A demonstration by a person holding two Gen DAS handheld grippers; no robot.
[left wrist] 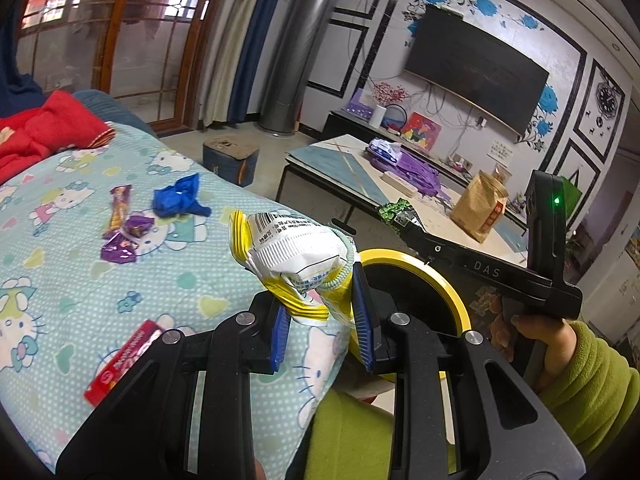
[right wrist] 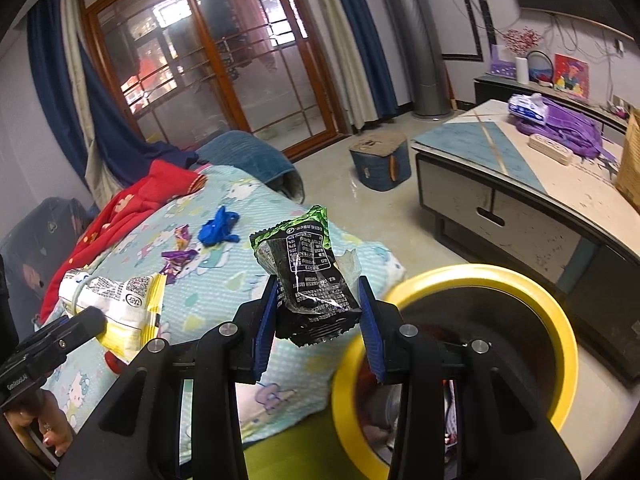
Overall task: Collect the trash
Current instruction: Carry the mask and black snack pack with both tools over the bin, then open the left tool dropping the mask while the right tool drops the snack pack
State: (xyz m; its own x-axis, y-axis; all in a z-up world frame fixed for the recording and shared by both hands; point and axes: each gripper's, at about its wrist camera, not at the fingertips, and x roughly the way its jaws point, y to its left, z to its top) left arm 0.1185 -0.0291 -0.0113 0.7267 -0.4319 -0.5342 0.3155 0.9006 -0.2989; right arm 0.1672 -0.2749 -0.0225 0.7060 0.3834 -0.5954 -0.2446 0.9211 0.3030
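Observation:
My left gripper point(left wrist: 322, 308) is shut on a crumpled white and yellow snack bag point(left wrist: 294, 258), held above the edge of the patterned blanket point(left wrist: 60, 248). My right gripper point(right wrist: 318, 312) is shut on a black and green wrapper point(right wrist: 306, 276). The yellow-rimmed bin point(right wrist: 560, 328) stands just right of both grippers, beside the blanket; it shows in the left wrist view as the bin point(left wrist: 448, 284). Still lying on the blanket are a blue crumpled scrap point(left wrist: 180, 198), purple wrappers point(left wrist: 126, 236), an orange wrapper point(left wrist: 119, 210) and a red packet point(left wrist: 120, 362).
A low coffee table point(right wrist: 520, 176) stands to the right with purple cloth point(left wrist: 412, 170), a tissue pack and a brown paper bag point(left wrist: 482, 206). A small blue stool point(right wrist: 380, 160) sits on the floor. Red clothing point(left wrist: 44, 132) lies at the blanket's far end.

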